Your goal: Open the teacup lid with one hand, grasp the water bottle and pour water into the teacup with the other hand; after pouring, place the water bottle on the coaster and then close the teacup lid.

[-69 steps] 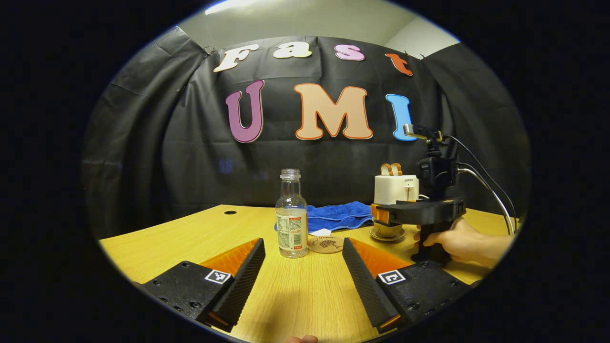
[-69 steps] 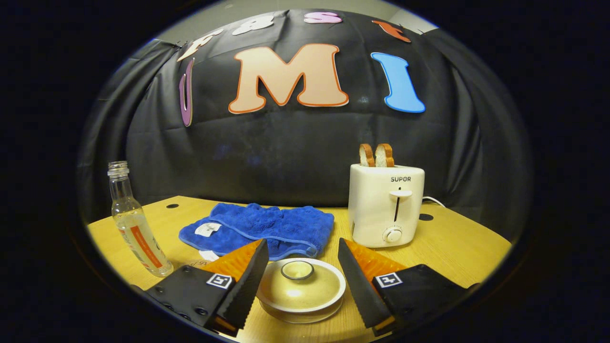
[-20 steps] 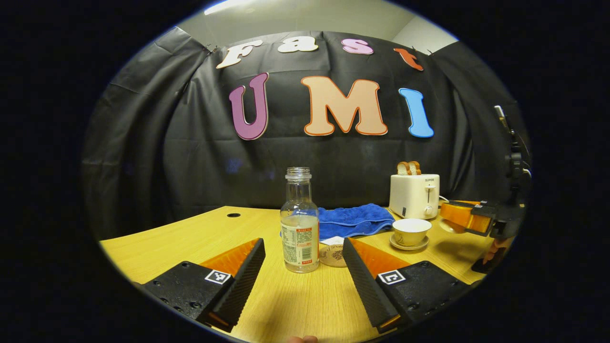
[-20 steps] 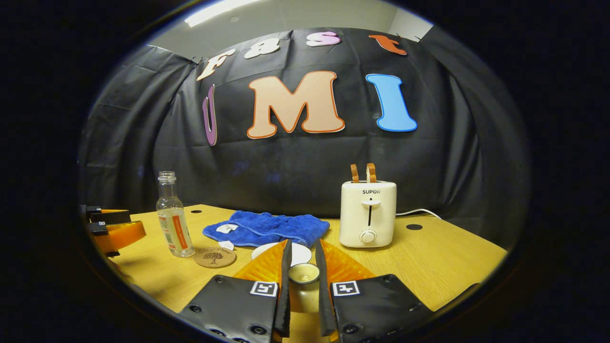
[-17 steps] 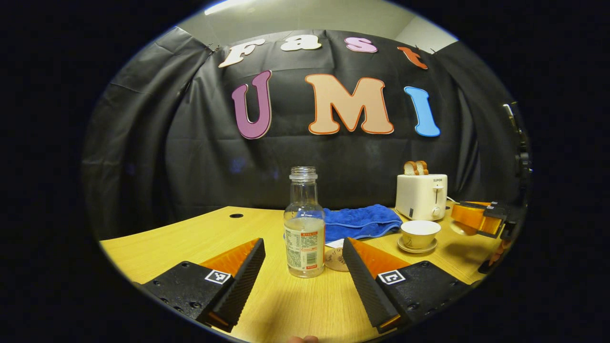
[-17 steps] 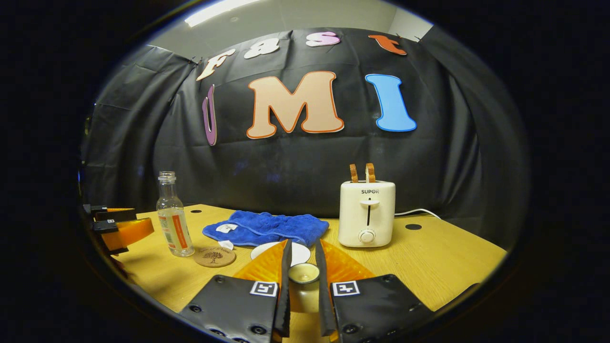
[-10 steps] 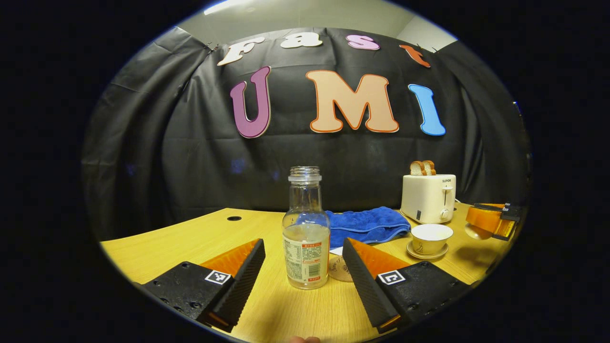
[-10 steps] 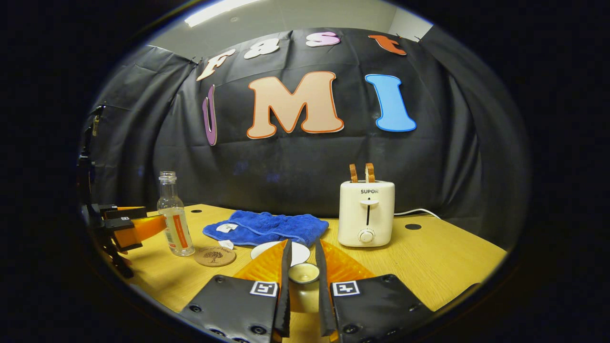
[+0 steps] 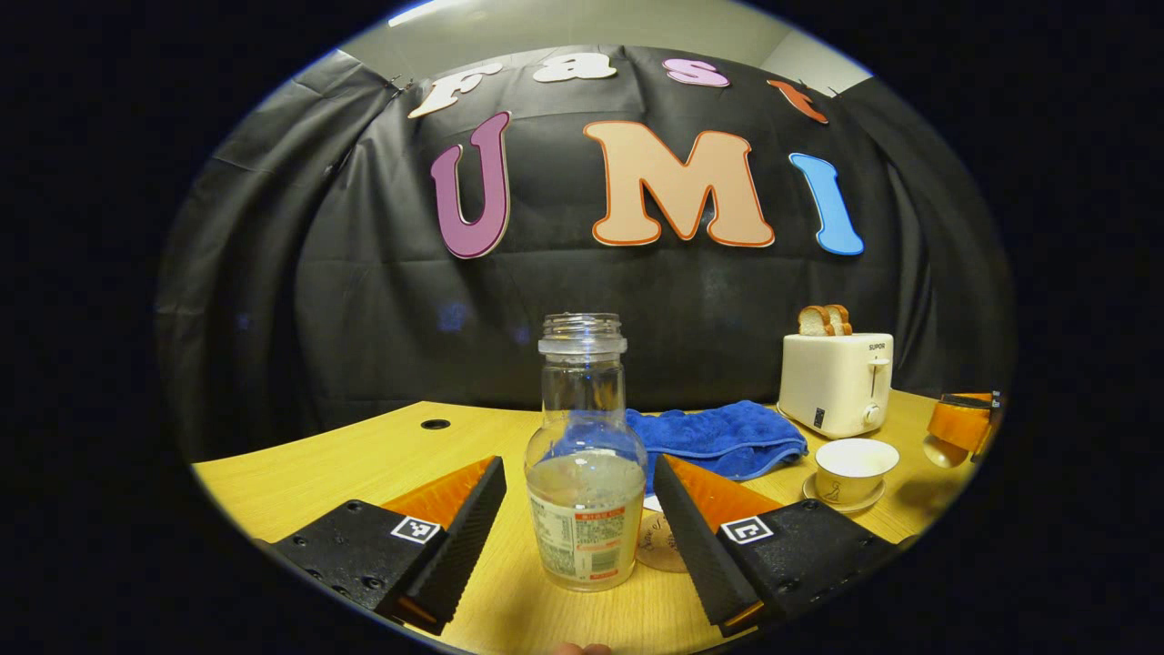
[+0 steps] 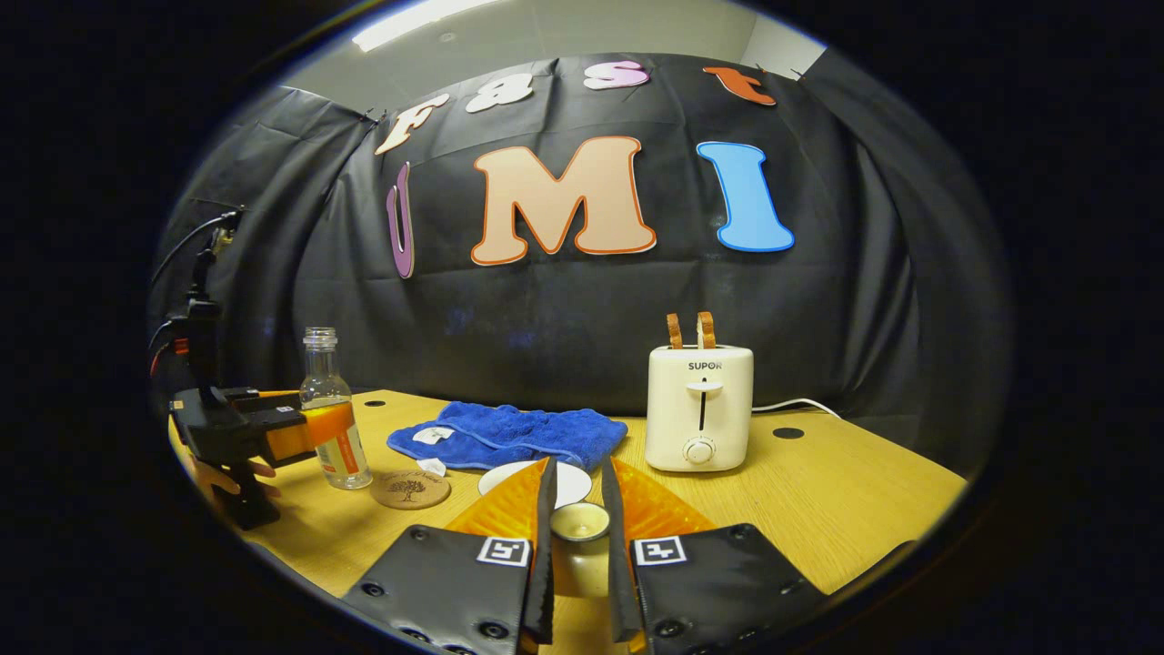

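In the left gripper view, the left gripper point(image 9: 579, 509) has its fingers point(image 9: 473, 523) spread wide at the bottom of the frame, with the bottle point(image 9: 587, 468) standing upright between them at lower centre; neither finger visibly touches it. The bottle is uncapped and holds water in its lower part. Just behind it to the right, partly hidden by the right-hand finger, lies the coaster point(image 9: 659, 543). Farther right, at the mid-right of the frame, the open cup point(image 9: 855, 468) sits on its saucer point(image 9: 844, 500) on the bench point(image 9: 300, 478). Behind it are the blue towel point(image 9: 718, 435) and the toaster point(image 9: 837, 382) with bread in its slots.

In the right gripper view, the right gripper point(image 10: 576, 555) is closed narrowly on the knob of the lid point(image 10: 578, 537) at bottom centre, holding it off the cup. At the left of this frame the left gripper point(image 10: 314, 428) reaches the bottle point(image 10: 332, 418), a hand point(image 10: 232, 478) gripping its handle. The coaster point(image 10: 409, 489) lies just right of the bottle.
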Demonstrator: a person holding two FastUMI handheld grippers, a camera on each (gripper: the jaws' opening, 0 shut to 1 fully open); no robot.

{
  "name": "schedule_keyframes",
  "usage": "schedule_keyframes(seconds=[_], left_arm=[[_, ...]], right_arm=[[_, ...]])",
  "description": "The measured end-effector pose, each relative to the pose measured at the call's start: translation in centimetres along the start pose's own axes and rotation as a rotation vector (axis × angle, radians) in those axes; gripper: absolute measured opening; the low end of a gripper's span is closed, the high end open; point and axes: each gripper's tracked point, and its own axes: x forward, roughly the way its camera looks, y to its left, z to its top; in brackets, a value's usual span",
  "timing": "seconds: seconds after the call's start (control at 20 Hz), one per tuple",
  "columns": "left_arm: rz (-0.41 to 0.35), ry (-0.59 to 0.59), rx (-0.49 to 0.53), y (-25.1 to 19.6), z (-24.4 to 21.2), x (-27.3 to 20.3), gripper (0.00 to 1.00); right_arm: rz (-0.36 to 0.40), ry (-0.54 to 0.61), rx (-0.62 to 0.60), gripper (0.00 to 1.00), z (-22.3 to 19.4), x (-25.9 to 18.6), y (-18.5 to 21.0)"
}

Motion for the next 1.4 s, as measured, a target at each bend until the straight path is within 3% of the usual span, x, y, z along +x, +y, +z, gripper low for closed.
schedule_keyframes(seconds=[0.2, 0.35, 0.4, 0.45, 0.7, 0.8, 1.05, 1.4], left_arm=[[-0.02, -0.001, 0.0, -0.2, -0.1, 1.5, 0.95], [-0.078, -0.006, -0.002, -0.9, 0.0, 2.0, 0.95], [-0.077, 0.002, -0.002, -0.8, -0.1, 1.9, 0.81], [-0.078, 0.0, 0.0, -0.9, -0.1, 2.1, 0.74], [-0.063, 0.025, 0.054, -1.1, -0.4, 1.9, 0.72], [-0.049, 0.02, 0.189, -1.2, -0.5, 2.0, 0.71], [-0.081, 0.049, 0.685, -3.2, -1.7, 3.0, 0.7], [-0.193, 0.036, 1.045, -8.9, -1.7, 4.3, 0.7]], right_arm=[[0.0, 0.0, 0.0, 0.27, 0.0, 0.0, 0.0], [0.0, 0.0, 0.0, 0.27, 0.0, 0.0, 0.0], [0.0, -0.001, 0.0, 0.27, 0.0, 0.0, 0.0], [0.0, -0.001, 0.0, 0.27, 0.0, 0.0, 0.0], [-0.001, -0.001, 0.0, 0.27, 0.0, -0.3, -0.1], [-0.016, -0.001, 0.0, 0.27, 0.0, -0.4, -0.5], [-0.086, 0.0, -0.003, 0.27, 0.0, -1.0, -2.4], [-0.259, -0.006, -0.006, 0.27, 0.4, -2.7, -8.7]])
